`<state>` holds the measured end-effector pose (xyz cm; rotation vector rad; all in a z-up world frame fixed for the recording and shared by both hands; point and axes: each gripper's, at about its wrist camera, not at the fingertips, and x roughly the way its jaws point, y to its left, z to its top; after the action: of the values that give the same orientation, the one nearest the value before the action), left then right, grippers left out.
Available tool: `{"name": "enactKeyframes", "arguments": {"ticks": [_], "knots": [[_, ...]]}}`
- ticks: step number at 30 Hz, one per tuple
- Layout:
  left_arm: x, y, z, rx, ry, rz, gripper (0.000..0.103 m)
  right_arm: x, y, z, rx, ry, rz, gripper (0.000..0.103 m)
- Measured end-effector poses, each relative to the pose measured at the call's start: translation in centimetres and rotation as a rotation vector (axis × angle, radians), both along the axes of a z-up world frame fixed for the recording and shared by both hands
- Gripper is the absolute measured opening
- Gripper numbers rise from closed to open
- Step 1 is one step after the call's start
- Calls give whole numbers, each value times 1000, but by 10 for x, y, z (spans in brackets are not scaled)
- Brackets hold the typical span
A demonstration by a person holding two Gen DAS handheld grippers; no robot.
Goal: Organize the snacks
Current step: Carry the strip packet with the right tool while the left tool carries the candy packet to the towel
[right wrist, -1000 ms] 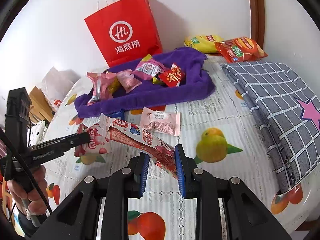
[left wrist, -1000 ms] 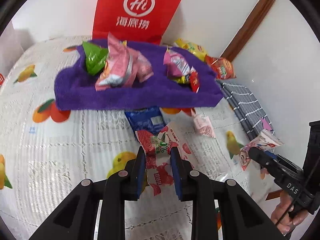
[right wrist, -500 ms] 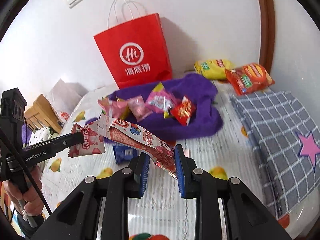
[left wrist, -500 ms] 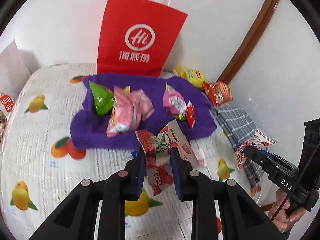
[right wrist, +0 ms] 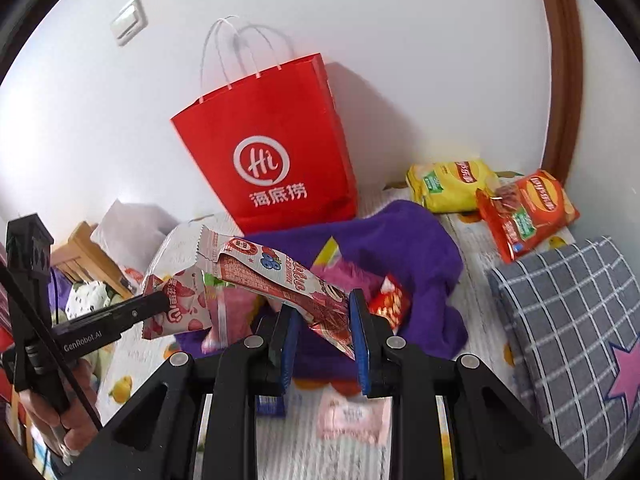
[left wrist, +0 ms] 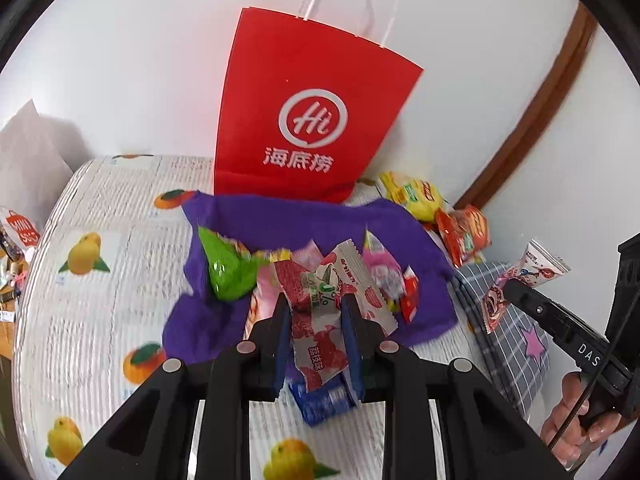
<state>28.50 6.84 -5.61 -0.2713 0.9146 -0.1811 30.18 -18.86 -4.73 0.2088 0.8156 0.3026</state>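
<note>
White walls (right wrist: 400, 40) all round — a light switch (right wrist: 129, 21) high up, brown wooden trim (right wrist: 562, 80) in the corner, fruit-print cloth over the table (left wrist: 100, 240).

Both fisheye views are evenly and brightly lit by soft, daylight-like light. A reddish glow is cast on the white wall beside the red paper bag (left wrist: 304, 120), and in the right wrist view a soft grey shadow is thrown to the right of that bag (right wrist: 272, 160). Straight lines are bent toward the black circular rims. Motion blur is seen on the snacks on the purple towel (left wrist: 280, 224); the black fingers (left wrist: 280, 332) are rendered sharply.
</note>
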Motion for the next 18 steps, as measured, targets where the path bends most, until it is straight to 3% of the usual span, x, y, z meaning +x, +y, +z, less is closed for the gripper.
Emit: {"name": "enactKeyframes", "arguments": {"ticks": [11, 15, 18], "knots": [[71, -1, 10, -16, -3, 48, 23, 84, 9, -5, 19, 60, -27, 24], [91, -6, 3, 34, 10, 75, 23, 109, 7, -15, 4, 75, -46, 24], [105, -6, -11, 28, 33, 67, 23, 124, 6, -30, -36, 88, -63, 24]]}}
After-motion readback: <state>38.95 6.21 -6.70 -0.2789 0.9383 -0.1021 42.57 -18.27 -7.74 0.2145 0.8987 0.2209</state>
